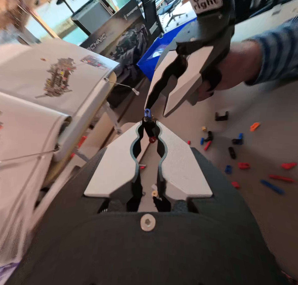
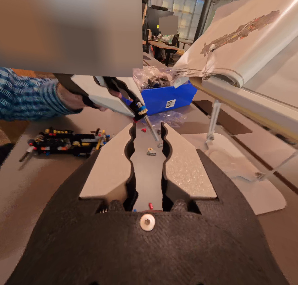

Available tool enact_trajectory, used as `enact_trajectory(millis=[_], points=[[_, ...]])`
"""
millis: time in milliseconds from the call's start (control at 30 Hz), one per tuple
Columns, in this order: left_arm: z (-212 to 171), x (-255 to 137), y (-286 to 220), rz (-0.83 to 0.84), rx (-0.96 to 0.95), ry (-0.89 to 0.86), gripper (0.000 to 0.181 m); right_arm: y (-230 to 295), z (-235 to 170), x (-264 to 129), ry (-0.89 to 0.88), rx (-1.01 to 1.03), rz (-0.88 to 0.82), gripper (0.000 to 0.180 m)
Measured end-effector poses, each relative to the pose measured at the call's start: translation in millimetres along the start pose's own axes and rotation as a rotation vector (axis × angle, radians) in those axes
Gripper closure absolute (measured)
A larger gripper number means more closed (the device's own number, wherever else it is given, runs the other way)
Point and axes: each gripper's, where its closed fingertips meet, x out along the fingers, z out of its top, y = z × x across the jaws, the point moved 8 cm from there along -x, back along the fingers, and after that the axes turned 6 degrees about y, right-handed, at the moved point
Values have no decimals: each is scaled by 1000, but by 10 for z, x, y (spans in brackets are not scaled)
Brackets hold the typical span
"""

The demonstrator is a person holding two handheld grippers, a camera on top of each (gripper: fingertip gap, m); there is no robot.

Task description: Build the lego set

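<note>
Fingers of the left gripper pinch a small black-and-blue lego sub-assembly at twelve o'clock; the right gripper hangs open, empty, near it. Loose pieces lie at three o'clock. A sideways nudge could twist the assembly free.

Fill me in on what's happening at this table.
A person is building Lego with two handheld grippers. The left gripper is shut on a small black subassembly with a blue connector and grey axle, held above the table. The right gripper is open, close beside it. The long black partly built model lies on the table.
</note>
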Motion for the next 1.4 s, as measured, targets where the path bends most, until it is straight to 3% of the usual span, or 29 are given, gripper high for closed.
enact_trajectory(millis=[133, 300, 433, 500, 667, 1400], points=[[12, 32, -94, 206, 258, 67, 170, 28, 41, 27, -22, 165, 95, 149], [21, 87, -198, 304, 410, 99, 170, -28, 52, 7, -19, 280, 60, 153], [48, 98, -255, 364, 512, 101, 171, -50, 29, 34, 14, 313, -7, 124], [54, 106, -290, 372, 544, 95, 170, -35, 37, 47, 5, 330, 7, 120], [69, 88, -290, 394, 556, 81, 170, -66, 16, 35, -22, 363, 37, 126], [84, 62, -345, 394, 604, 36, 171, -99, -20, 33, -89, 483, 158, 120]])
